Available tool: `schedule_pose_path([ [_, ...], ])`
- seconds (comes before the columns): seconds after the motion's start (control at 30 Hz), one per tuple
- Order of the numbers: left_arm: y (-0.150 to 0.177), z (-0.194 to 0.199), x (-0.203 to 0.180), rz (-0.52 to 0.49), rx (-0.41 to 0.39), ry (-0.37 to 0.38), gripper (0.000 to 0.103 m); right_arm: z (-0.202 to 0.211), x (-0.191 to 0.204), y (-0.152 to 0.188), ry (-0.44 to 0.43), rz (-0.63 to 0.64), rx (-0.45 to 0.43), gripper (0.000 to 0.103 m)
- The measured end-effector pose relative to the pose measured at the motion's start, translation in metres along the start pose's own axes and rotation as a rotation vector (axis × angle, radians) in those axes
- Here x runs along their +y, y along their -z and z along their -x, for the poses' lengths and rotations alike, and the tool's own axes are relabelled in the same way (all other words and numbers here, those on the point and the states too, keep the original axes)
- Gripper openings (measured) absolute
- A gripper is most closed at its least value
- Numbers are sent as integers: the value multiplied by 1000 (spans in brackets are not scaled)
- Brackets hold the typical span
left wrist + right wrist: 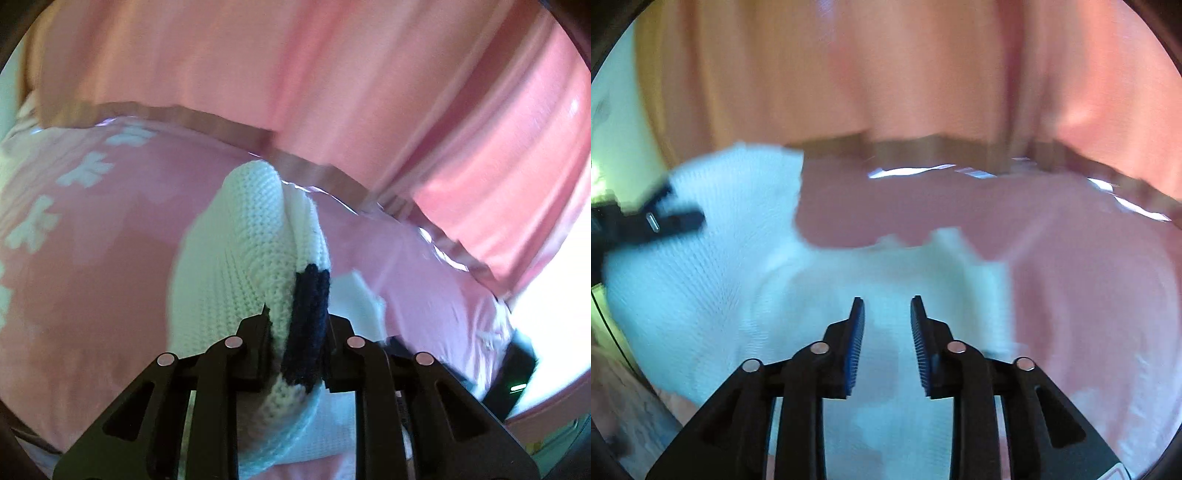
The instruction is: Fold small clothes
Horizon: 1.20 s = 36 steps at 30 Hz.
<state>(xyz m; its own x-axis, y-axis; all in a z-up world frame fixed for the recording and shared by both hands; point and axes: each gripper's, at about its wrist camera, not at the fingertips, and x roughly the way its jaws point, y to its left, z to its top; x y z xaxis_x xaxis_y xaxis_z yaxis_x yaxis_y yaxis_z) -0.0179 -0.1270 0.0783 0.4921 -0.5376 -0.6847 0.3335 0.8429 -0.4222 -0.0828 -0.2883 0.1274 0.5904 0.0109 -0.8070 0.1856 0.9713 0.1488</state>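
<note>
A white knitted garment (240,266) with a dark navy band (308,325) is pinched between the fingers of my left gripper (295,325), which is shut on it and lifts a fold of it off the pink tablecloth (92,277). In the right wrist view the same white garment (746,295) lies spread under my right gripper (887,314), which is open and empty just above the cloth. The left gripper (653,221) shows at the far left of that view, blurred, on the garment's raised edge.
The table has a pink cloth with white flower prints (86,170) under a shiny clear cover. Its far edge (314,166) runs across the view. Pink curtains (369,74) hang behind. A dark object (517,376) sits at the right.
</note>
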Motion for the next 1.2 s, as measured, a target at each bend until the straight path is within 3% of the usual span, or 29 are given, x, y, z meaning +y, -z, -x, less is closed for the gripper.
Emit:
schedule_pose_path([
  [0.2,60,-88,-54,-138,146,-94,20,45,-78,17,67,-150,-39,32],
  [0.3,83,-88,-62,-193,141,-108,28,52,-89,26,49,-156,-31,35],
  [0.33,88,-78,-64,-215,115,-110,37,53,-86,29,35,-145,-28,41],
  [0.37,93,-59,-64,-243,71,-99,58,52,-85,30,13,-128,-23,48],
  [0.43,101,-27,-58,-258,7,-73,84,51,-78,32,-39,-107,-13,56],
  [0.53,116,10,-44,-297,-47,-73,87,45,-64,32,-134,-91,12,66],
  [0.63,133,12,-30,-312,-33,-104,87,22,-50,27,-243,-110,91,71],
  [0.77,146,-15,-22,-312,16,-135,85,-12,-29,22,-311,-145,193,71],
  [0.8,147,-23,-23,-320,22,-151,82,-24,-23,23,-322,-161,228,71],
  [0.87,148,-32,-23,-337,43,-146,59,-42,-14,24,-338,-183,287,70],
  [0.9,150,-37,-22,-339,57,-142,53,-51,-8,26,-340,-191,308,66],
  [0.93,150,-38,-22,-337,64,-134,40,-55,-4,26,-338,-188,310,37],
  [0.97,149,-38,-22,-332,69,-130,30,-56,0,25,-330,-179,310,19],
  [1.03,144,-32,-22,-313,78,-108,22,-43,3,18,-300,-156,248,17],
  [1.13,130,-17,-24,-247,83,-28,21,4,-9,5,-317,-150,93,15],
  [1.2,124,-14,-36,-240,93,30,24,16,-29,7,-281,-174,56,16],
])
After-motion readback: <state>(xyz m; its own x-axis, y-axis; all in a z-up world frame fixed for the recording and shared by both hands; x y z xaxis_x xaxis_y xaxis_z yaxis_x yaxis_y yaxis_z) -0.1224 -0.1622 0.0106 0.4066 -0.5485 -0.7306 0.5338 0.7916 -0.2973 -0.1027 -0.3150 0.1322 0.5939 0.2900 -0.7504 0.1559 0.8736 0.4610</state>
